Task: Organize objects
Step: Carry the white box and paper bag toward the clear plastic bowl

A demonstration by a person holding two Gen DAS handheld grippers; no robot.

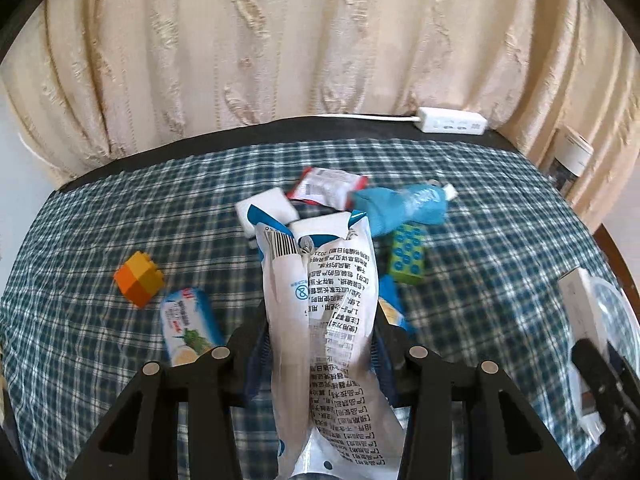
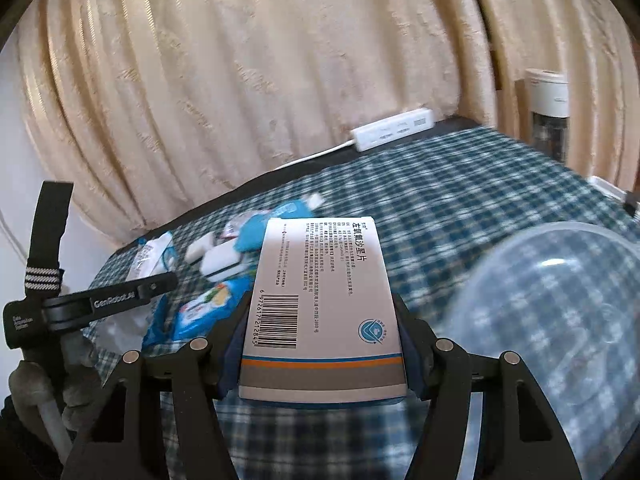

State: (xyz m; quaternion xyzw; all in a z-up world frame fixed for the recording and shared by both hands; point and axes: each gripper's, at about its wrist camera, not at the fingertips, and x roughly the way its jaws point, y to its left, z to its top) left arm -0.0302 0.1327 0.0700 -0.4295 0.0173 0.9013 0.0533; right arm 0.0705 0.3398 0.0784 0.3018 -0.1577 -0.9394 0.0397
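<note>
My left gripper [image 1: 320,340] is shut on a long white and blue plastic packet [image 1: 324,320] with printed text, held above the checked cloth. My right gripper [image 2: 322,320] is shut on a white medicine box [image 2: 324,300] with a barcode and orange stripe, held above the cloth. A clear plastic bowl [image 2: 560,312] sits just right of the box; its rim also shows in the left wrist view [image 1: 616,312]. The left gripper shows in the right wrist view [image 2: 100,304] at the left.
On the blue checked tablecloth [image 1: 100,340] lie an orange block [image 1: 139,278], a blue wipes pack [image 1: 188,326], a green dotted block [image 1: 408,254], a blue tube [image 1: 404,204], a red-white sachet [image 1: 326,186] and white sponges [image 1: 264,208]. A power strip [image 1: 452,119] lies by the curtain.
</note>
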